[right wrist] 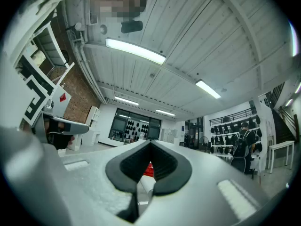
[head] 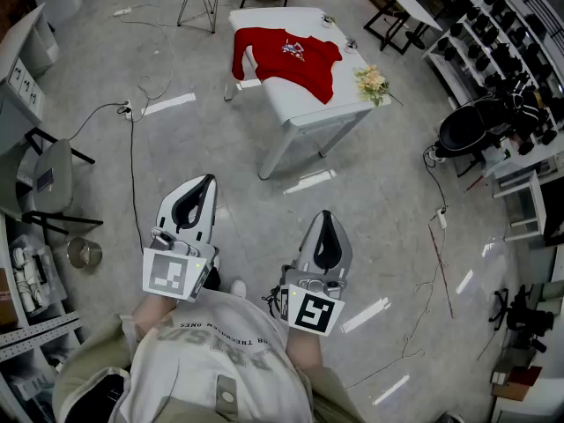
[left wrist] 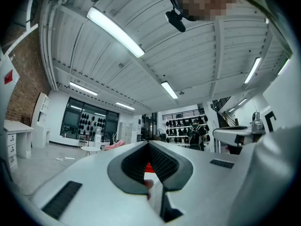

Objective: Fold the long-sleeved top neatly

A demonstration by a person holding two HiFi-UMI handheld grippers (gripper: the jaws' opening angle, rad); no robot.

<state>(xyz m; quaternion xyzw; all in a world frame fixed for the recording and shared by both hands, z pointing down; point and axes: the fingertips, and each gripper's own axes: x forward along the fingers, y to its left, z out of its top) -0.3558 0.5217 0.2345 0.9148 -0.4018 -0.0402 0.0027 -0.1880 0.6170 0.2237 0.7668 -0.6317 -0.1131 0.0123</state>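
The red long-sleeved top lies spread on a white table far ahead of me, one sleeve hanging over the left edge. My left gripper and right gripper are held side by side over the grey floor, well short of the table. Both are shut with nothing between their jaws. In the left gripper view the closed jaws point level across the room, and a sliver of the red top shows through the gap behind the pads. The right gripper view shows its closed jaws and the same red sliver.
A small bunch of flowers stands on the table's near right corner. Cables trail over the floor at left, near a grey chair and a metal bowl. A black chair and racks are at right.
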